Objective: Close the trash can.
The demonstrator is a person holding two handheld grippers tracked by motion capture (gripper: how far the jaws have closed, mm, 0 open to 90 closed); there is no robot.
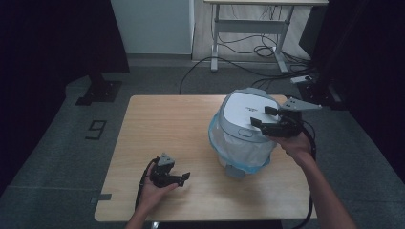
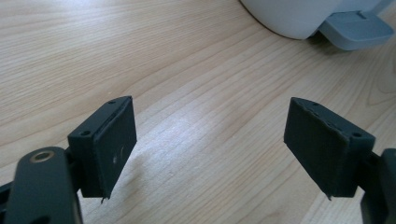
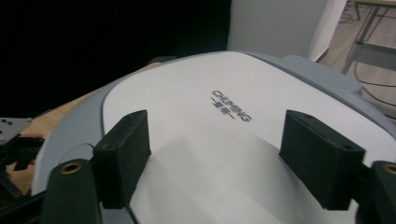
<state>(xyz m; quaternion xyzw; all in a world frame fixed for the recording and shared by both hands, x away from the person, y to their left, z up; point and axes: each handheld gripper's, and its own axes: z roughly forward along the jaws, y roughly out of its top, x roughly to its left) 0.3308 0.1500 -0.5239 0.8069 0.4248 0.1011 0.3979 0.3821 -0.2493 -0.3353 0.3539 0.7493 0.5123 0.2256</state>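
Right gripper (image 3: 215, 163), jaws spread and empty, hovers above the closed bin lid (image 3: 205, 121). Left gripper (image 2: 210, 144), also released, over bare table (image 2: 93, 56); nothing grasped yet.

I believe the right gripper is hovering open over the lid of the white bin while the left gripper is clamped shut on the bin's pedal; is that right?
Not quite. The left gripper is not on the pedal: the left gripper view shows its jaws wide open over bare table, the pedal well ahead. The rest holds: the right gripper is open over the lid of the white bin.
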